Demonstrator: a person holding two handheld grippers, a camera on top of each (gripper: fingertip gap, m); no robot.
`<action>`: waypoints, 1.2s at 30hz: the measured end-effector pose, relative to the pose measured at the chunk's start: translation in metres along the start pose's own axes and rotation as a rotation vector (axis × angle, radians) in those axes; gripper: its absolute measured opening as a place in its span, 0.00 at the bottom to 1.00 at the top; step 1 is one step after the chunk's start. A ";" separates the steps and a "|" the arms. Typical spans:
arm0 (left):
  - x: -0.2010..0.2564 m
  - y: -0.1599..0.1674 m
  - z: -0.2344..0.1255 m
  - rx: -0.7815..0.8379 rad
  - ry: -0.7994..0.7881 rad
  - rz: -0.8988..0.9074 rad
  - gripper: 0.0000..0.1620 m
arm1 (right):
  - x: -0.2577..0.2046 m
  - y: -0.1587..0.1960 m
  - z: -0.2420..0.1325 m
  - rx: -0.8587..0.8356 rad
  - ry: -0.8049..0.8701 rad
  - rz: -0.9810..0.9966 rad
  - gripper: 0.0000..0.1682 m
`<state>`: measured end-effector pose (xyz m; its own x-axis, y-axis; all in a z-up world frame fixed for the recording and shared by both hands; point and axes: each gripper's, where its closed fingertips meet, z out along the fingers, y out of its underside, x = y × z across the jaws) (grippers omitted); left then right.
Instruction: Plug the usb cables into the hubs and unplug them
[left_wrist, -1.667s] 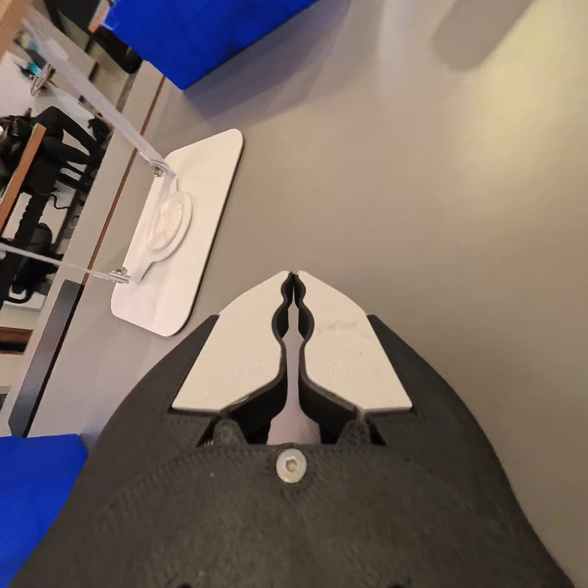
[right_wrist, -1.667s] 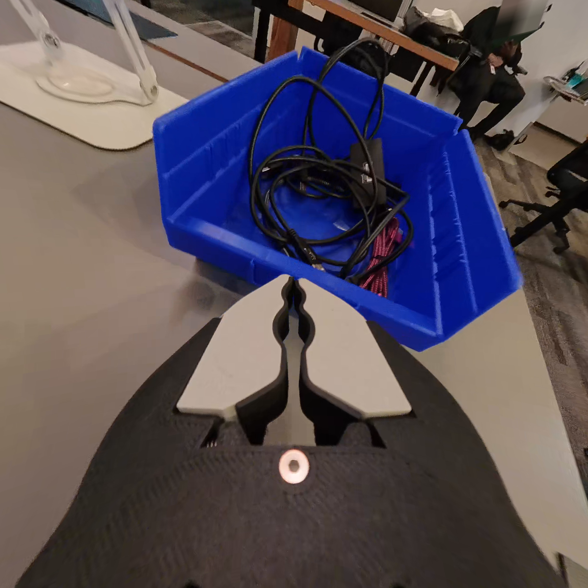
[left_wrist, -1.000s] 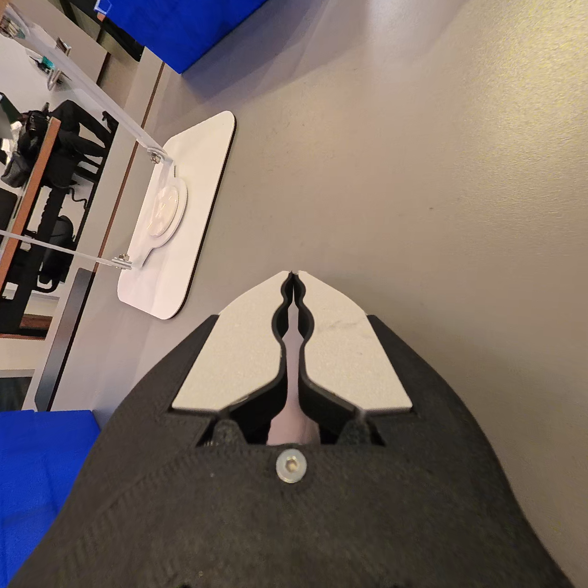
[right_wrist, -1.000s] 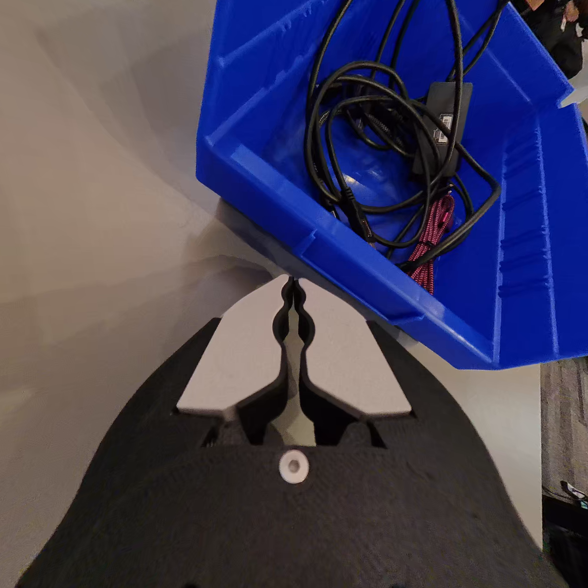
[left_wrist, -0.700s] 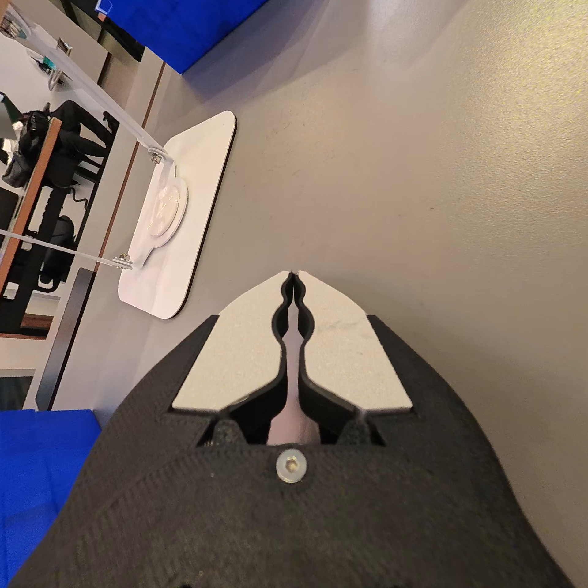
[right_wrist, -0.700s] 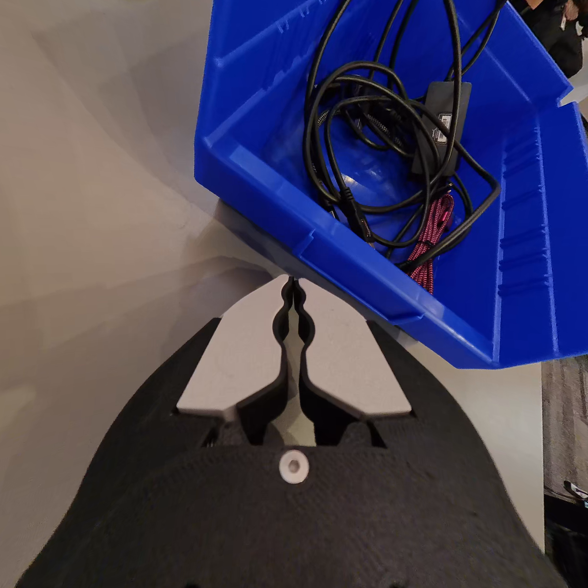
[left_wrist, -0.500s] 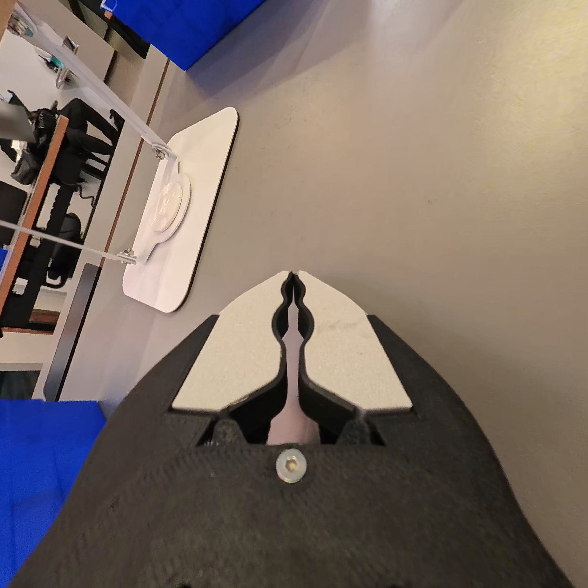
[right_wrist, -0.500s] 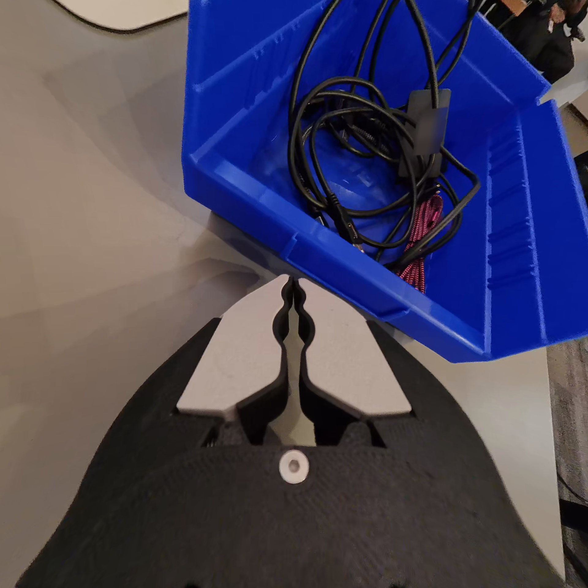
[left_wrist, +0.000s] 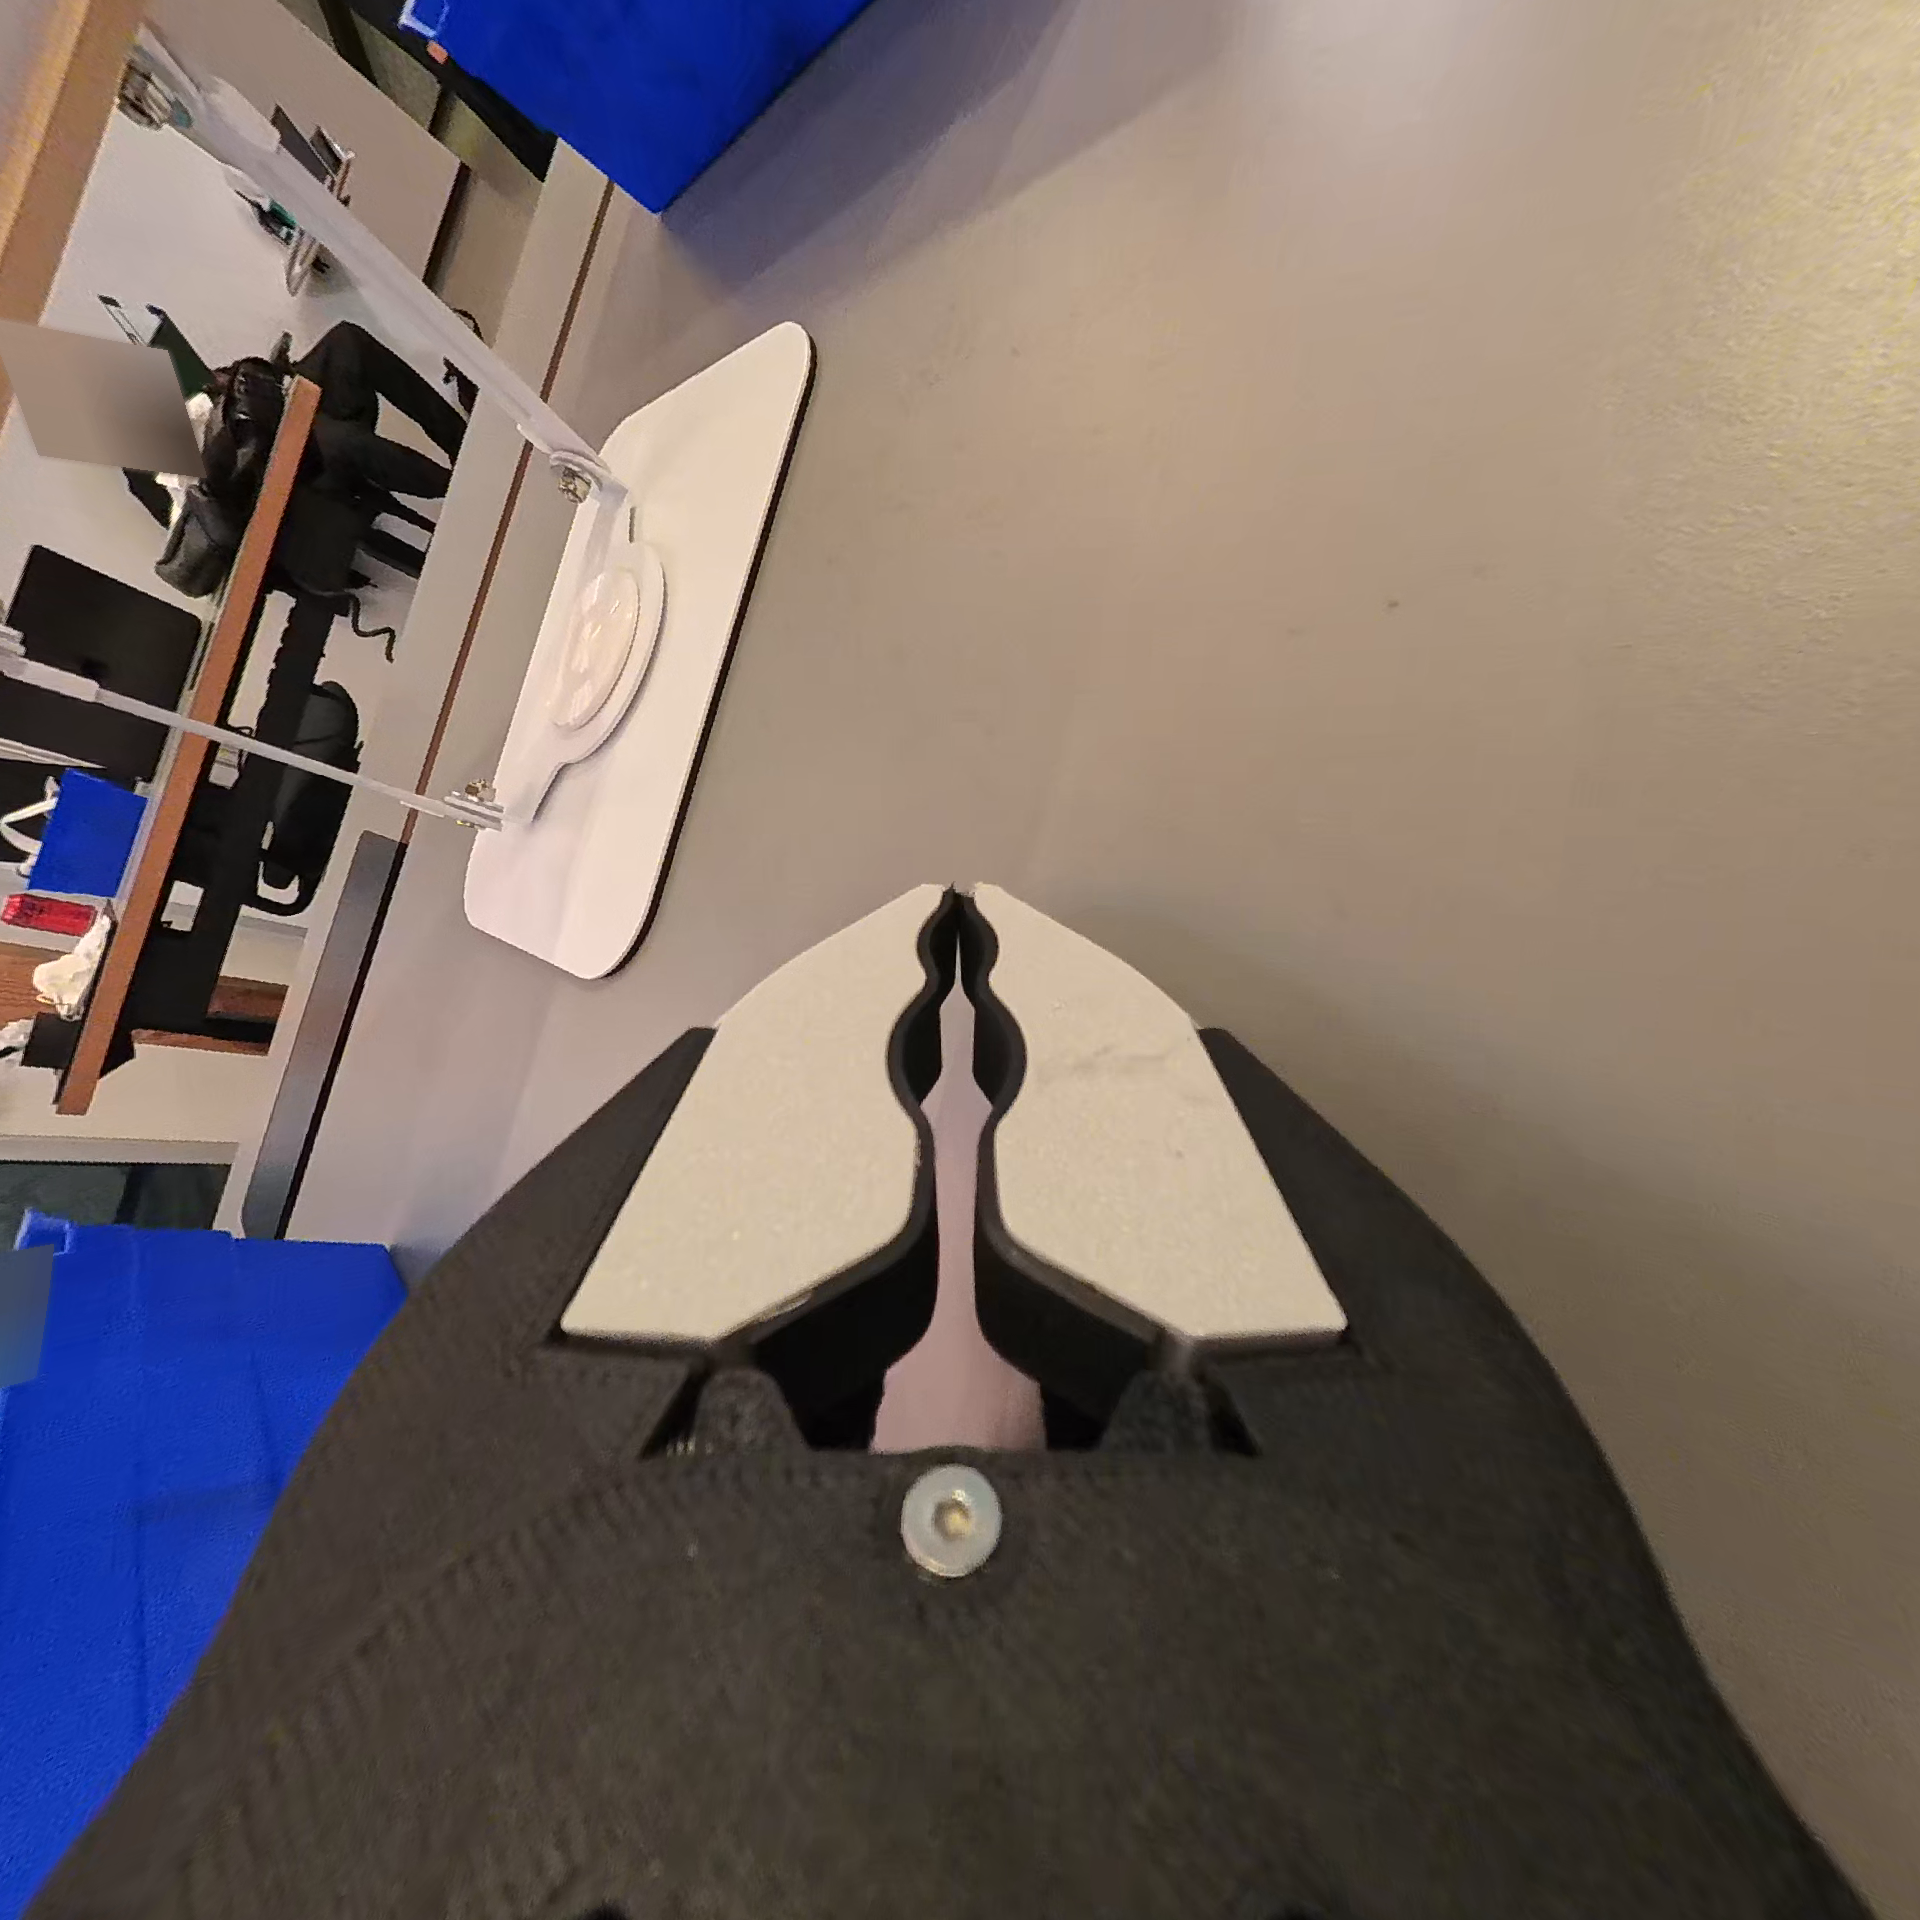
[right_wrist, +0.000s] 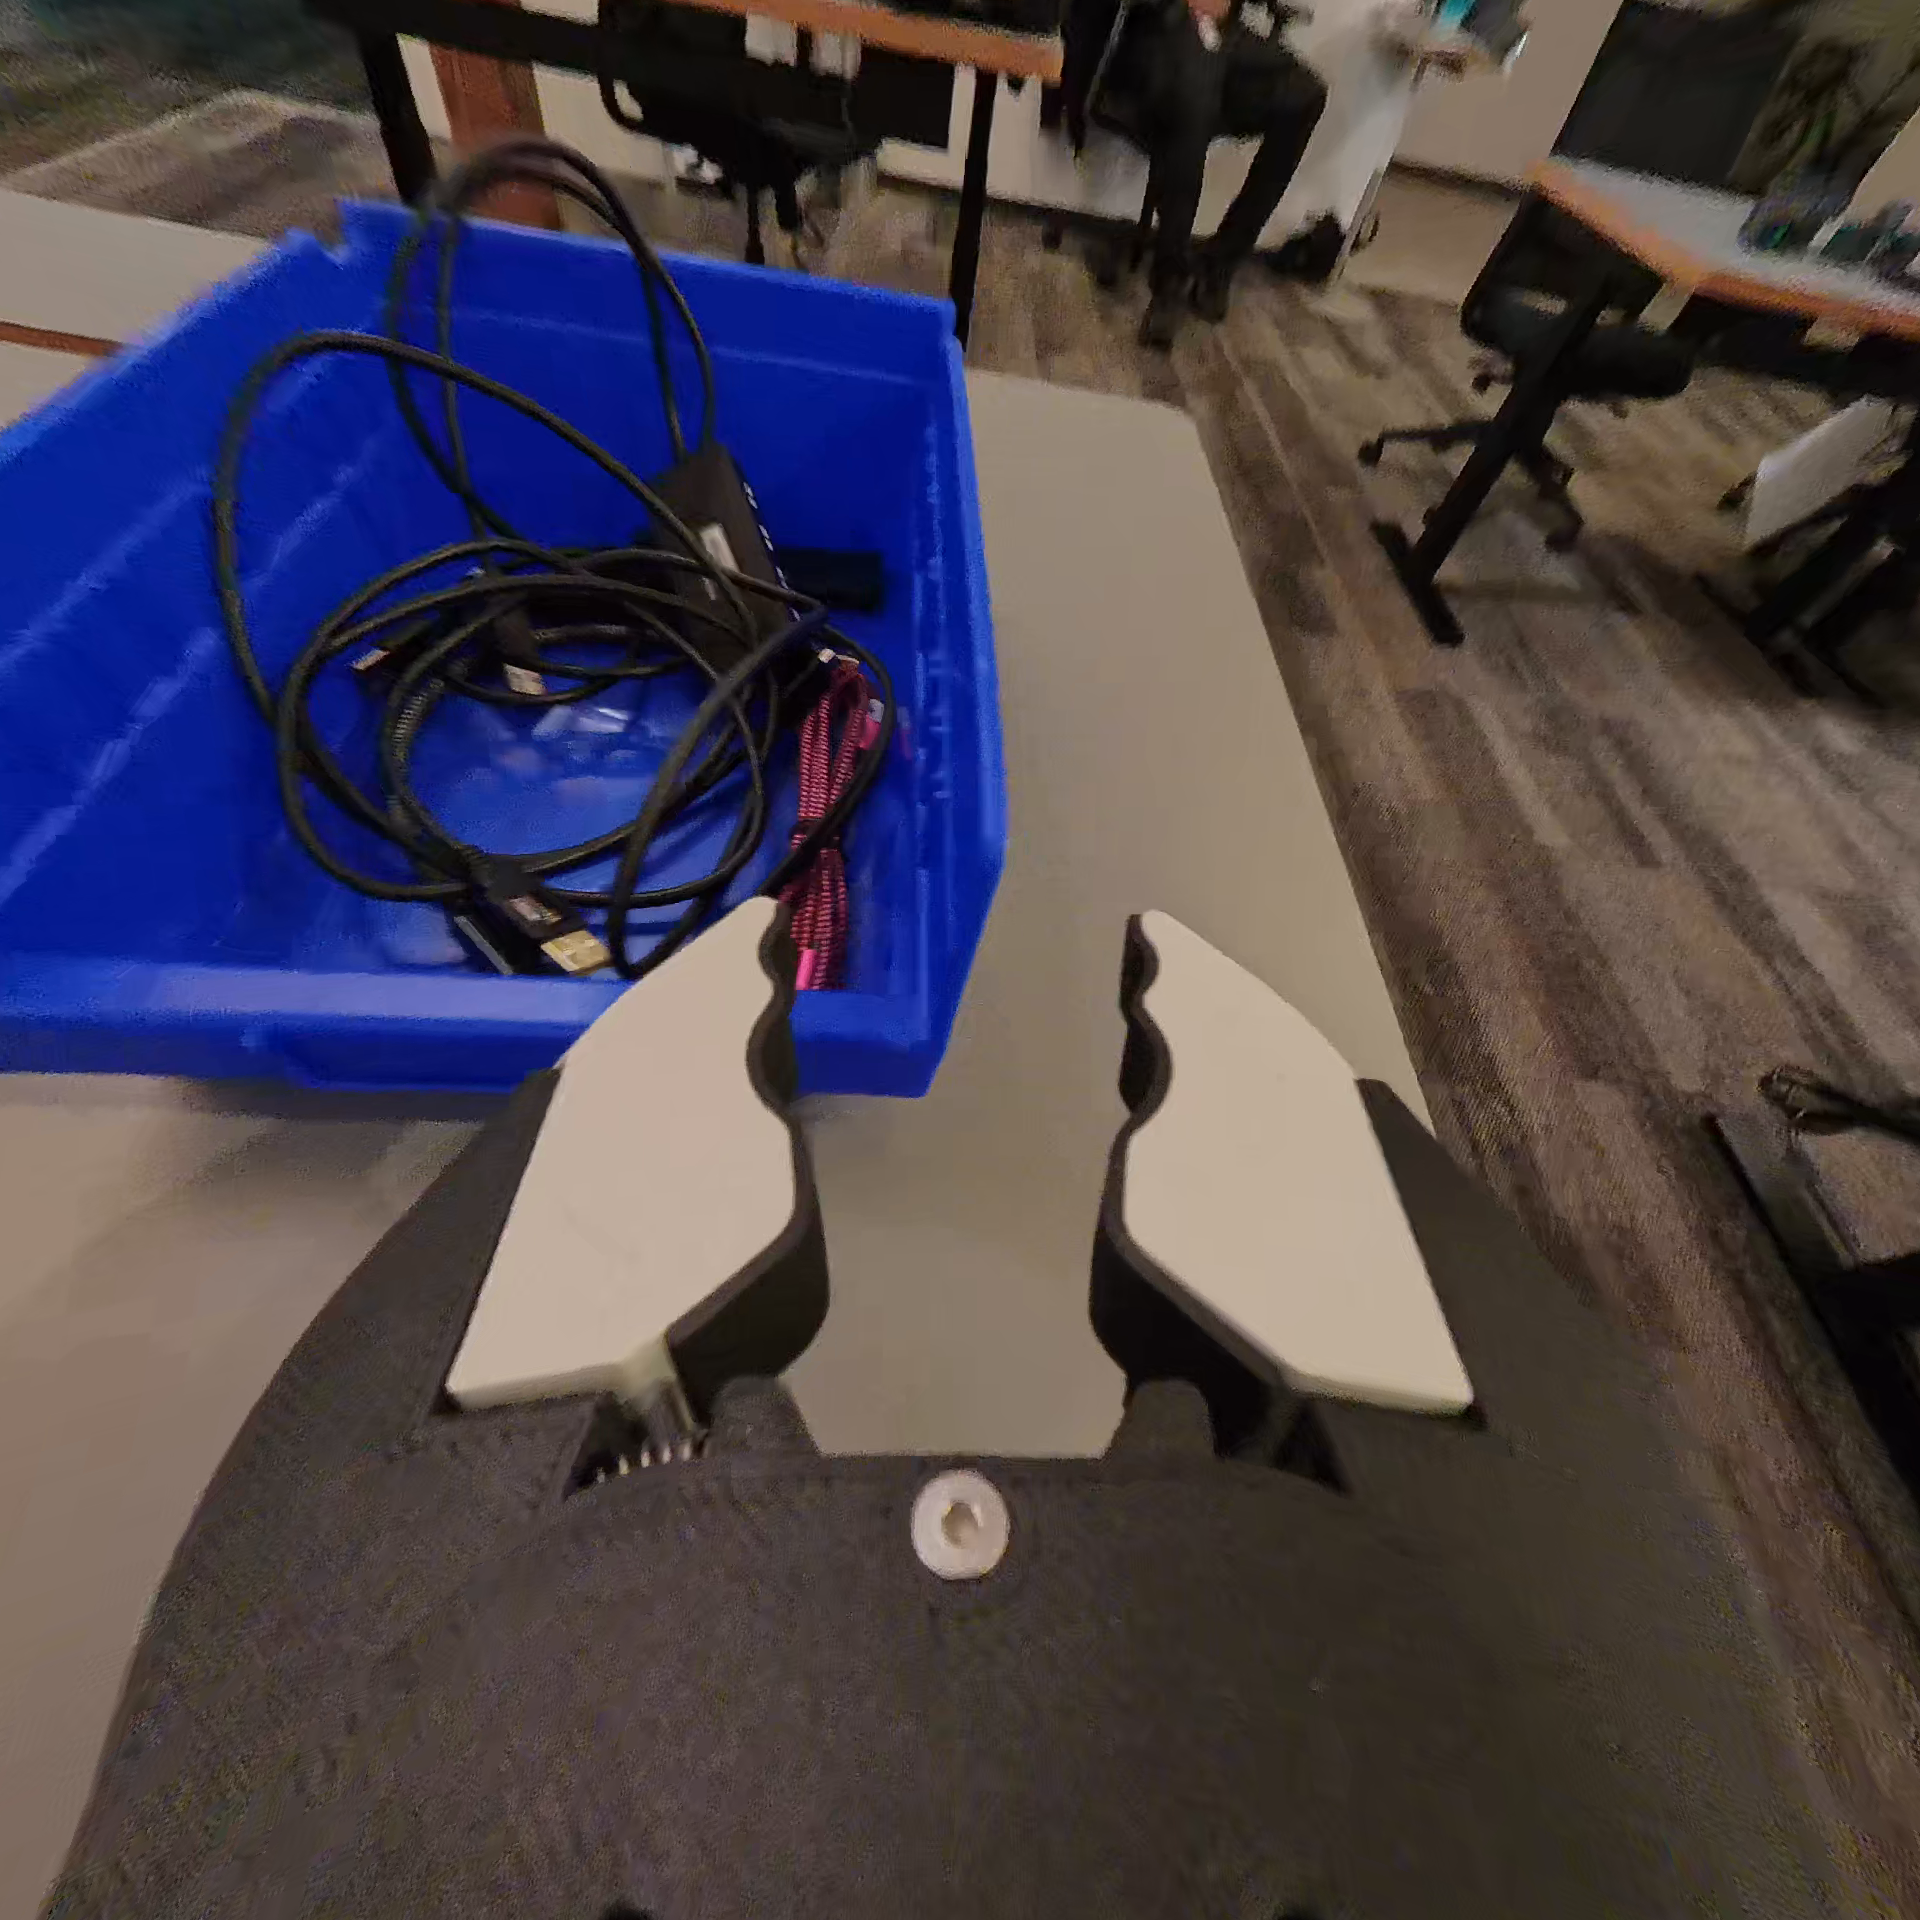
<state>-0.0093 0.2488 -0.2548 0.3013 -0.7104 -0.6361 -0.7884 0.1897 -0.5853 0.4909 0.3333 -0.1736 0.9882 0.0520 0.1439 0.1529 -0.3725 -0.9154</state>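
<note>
A blue bin (right_wrist: 935, 644) sits on the grey table in the right wrist view. It holds a tangle of black USB cables (right_wrist: 499, 665), a black hub (right_wrist: 727, 530) and a coiled pink braided cable (right_wrist: 826, 821). A gold USB plug (right_wrist: 574, 948) lies near the bin's front wall. My right gripper (right_wrist: 951, 925) is open and empty, just in front of the bin's near right corner. My left gripper (left_wrist: 961, 890) is shut and empty over bare table.
A white base plate (left_wrist: 686, 582) with clear stand arms lies left of my left gripper. Blue bin parts show at the top (left_wrist: 644, 73) and bottom left (left_wrist: 156, 1507). The table edge (right_wrist: 1299, 665) runs right of the bin, with floor, chairs and seated people beyond.
My right gripper has opened and swung right, so the bin now sits to the left. The left gripper has hardly moved and stays shut.
</note>
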 end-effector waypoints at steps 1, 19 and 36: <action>0.000 0.000 0.000 -0.001 -0.001 -0.001 0.00 | 0.003 0.005 0.011 -0.046 -0.023 0.017 0.41; -0.002 0.001 0.000 -0.003 -0.011 0.003 0.00 | -0.008 0.022 0.057 -0.186 -0.253 0.107 0.02; -0.033 -0.017 -0.097 0.182 -0.300 -0.094 0.00 | -0.014 0.047 -0.006 -0.223 -0.309 0.031 0.02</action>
<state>-0.0583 0.2029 -0.1750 0.5334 -0.5049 -0.6786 -0.6493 0.2697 -0.7111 0.4845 0.3091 -0.2166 0.9528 0.3017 -0.0340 0.1513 -0.5689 -0.8084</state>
